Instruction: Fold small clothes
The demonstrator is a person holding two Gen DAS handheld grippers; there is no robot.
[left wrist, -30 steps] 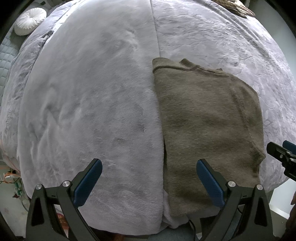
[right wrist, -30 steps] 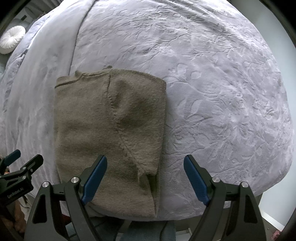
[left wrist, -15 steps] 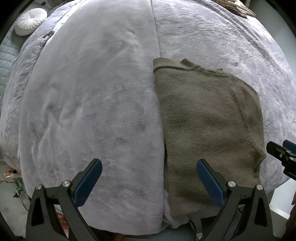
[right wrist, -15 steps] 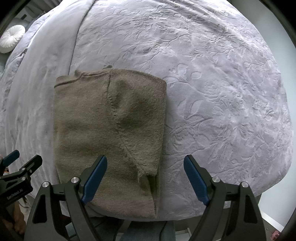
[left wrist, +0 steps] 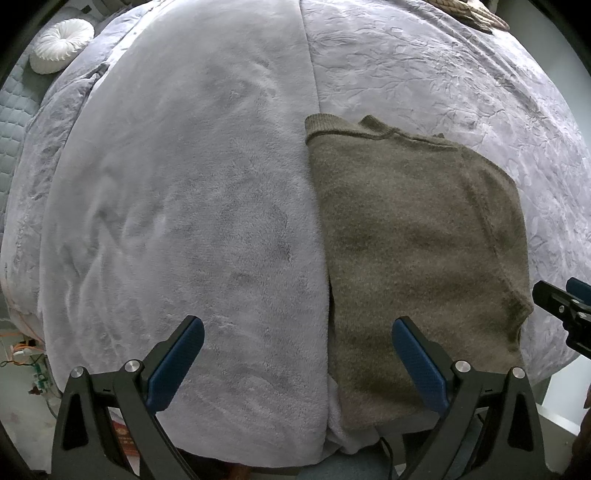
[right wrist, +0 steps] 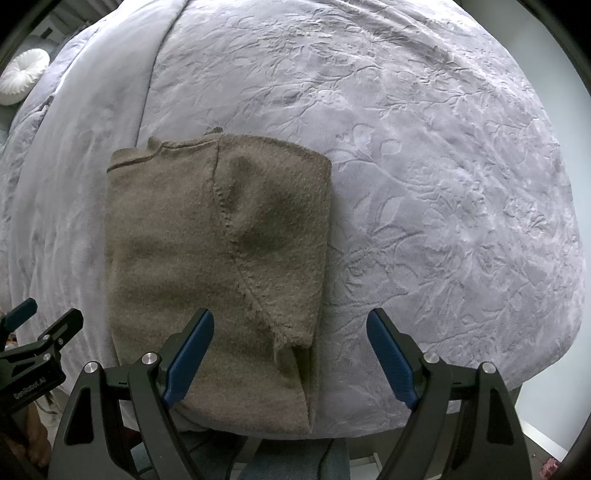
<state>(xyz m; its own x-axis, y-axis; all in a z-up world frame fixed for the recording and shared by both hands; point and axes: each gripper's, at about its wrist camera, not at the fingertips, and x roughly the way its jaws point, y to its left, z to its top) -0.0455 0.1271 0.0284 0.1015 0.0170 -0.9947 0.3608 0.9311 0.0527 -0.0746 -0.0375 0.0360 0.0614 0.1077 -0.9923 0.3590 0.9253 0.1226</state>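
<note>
A small olive-brown knit sweater (left wrist: 413,243) lies folded lengthwise on a grey-lilac bed, its collar at the far end; it also shows in the right wrist view (right wrist: 214,258). My left gripper (left wrist: 295,347) is open and empty, hovering over the bed's near edge with its right finger above the sweater's left hem. My right gripper (right wrist: 290,343) is open and empty above the sweater's lower right corner. Each gripper shows at the edge of the other's view, the right one in the left wrist view (left wrist: 565,310) and the left one in the right wrist view (right wrist: 33,339).
The bed has a smooth plush blanket (left wrist: 177,206) on the left and an embossed floral cover (right wrist: 443,184) on the right. A round white cushion (left wrist: 59,44) lies far left. A woven item (left wrist: 476,14) sits at the far edge. The floor lies below the near edge.
Almost nothing has changed; both grippers stay open and hover in nearly the same place over the sweater's near end.
</note>
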